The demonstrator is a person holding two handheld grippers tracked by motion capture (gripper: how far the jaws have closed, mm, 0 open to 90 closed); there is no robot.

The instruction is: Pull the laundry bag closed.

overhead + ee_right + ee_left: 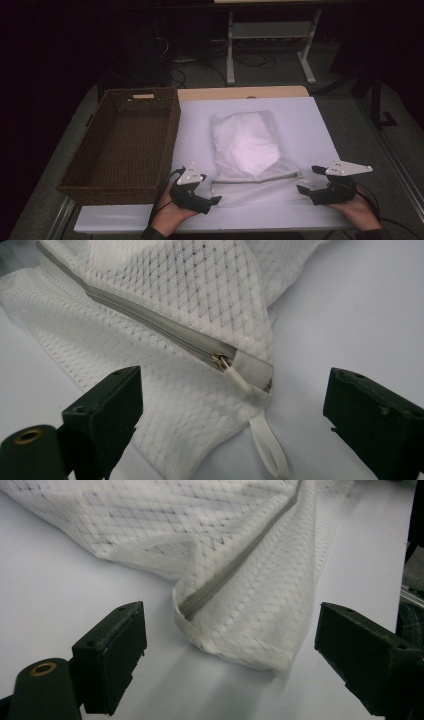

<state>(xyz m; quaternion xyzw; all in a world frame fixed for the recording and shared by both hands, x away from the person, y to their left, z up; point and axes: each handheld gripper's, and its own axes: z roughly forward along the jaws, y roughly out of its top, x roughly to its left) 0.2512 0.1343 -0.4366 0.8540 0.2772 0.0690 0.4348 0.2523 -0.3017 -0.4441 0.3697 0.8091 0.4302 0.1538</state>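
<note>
**Both grippers released at the zipper edge of the mesh bag**

Left gripper (216,192): jaws are seen spread wide, nothing clamped. In the left gripper view the near corner of the white mesh bag (240,605) lies on the table between the jaws, apart from both pads; the grey zipper (235,567) is seen running away from that corner.

Right gripper (303,180): jaws likewise stand wide apart, nothing gripped. In the right gripper view the zipper's metal slider (221,361) and its white pull tab (267,445) lie between the jaws, untouched; the zipper is seen closed up to the slider.

Bag position: it rests flat on the white table surface (310,125), about mid-table, zipper edge toward the person, with a white bundle of contents (247,142) visible through the mesh. The two grippers are placed at opposite ends of the zipper edge, left one at the left corner, right one at the right corner.

Surroundings: a brown wicker basket (170,125) stands just left of the bag, on the left part of the table.
</note>
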